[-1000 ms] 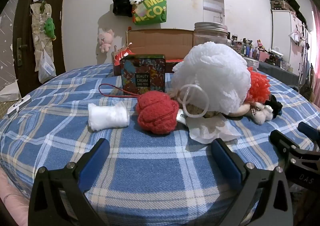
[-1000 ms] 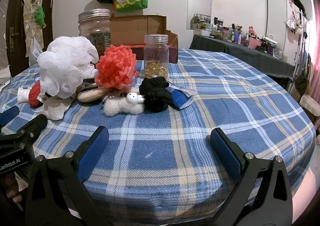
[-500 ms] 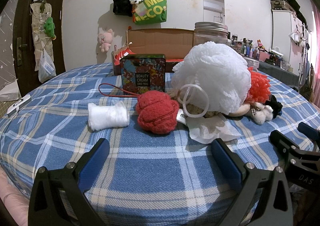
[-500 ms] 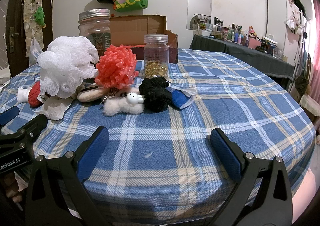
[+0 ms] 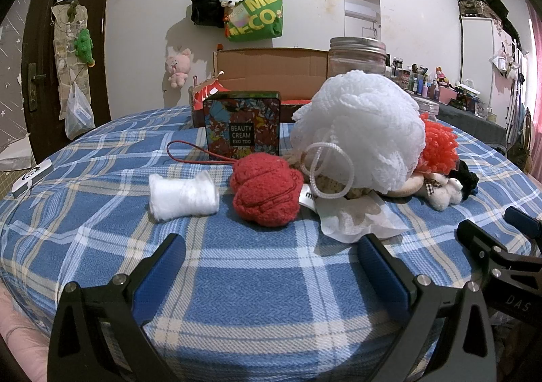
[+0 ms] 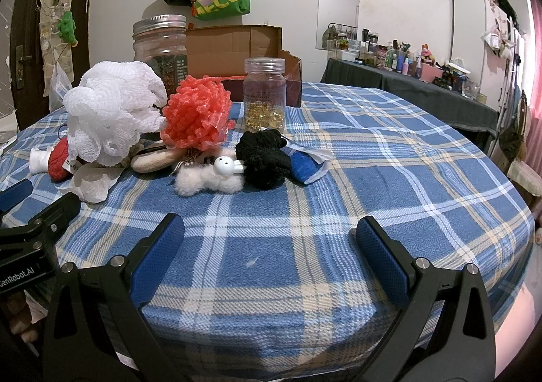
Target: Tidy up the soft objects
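The left gripper [image 5: 267, 267] and the right gripper [image 6: 269, 246] hang low at the near edge of the table [image 6: 389, 178], side by side. Both have their jaws wide apart and hold nothing, so no sorting looks started. A bit farther in, the soft things lie bunched in one pile: a white roll [image 5: 183, 194], a red ball [image 5: 266, 189], a fluffy toy [image 6: 210, 177] and a black puff [image 6: 264, 158]. A big white sponge [image 5: 359, 131] sits on top. Behind the pile waits an open box [image 5: 271, 73], likely where they go.
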Demonstrator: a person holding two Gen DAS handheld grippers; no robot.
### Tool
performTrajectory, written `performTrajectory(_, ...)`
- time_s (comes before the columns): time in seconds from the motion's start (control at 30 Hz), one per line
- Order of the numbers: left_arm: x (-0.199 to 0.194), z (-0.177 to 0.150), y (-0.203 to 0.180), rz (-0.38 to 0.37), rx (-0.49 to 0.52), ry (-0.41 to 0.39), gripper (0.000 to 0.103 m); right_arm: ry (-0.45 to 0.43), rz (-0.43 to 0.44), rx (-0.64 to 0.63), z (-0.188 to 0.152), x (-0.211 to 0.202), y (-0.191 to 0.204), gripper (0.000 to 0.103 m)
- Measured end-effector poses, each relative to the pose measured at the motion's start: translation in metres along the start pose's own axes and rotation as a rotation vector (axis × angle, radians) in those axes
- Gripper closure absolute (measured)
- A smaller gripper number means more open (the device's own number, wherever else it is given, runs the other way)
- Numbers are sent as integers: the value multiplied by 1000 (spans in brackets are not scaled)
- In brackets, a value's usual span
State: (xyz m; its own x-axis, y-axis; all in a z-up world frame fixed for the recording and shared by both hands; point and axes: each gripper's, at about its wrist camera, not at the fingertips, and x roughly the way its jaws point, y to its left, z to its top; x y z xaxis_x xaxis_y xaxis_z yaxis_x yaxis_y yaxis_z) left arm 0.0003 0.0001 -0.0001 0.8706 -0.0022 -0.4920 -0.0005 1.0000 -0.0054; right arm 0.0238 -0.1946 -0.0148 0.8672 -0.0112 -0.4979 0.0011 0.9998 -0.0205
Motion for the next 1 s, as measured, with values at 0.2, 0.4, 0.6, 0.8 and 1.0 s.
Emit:
performTrajectory(0.2, 0, 0, 0, 0, 0, 0, 0, 0, 0, 0, 0, 0, 0, 0)
performTrajectory(0.4, 0, 0, 0, 0, 0, 1, 0, 0, 0, 0, 0, 0, 0, 0)
performTrajectory(0.6, 0, 0, 0, 0, 0, 1, 0, 0, 0, 0, 0, 0, 0, 0)
performTrajectory(0.8, 0, 0, 0, 0, -1, 1, 0, 0, 0, -1, 0, 0, 0, 0)
performTrajectory(1.0, 0, 0, 0, -1, -1, 2, 0, 0, 0, 0, 0, 0, 0, 0)
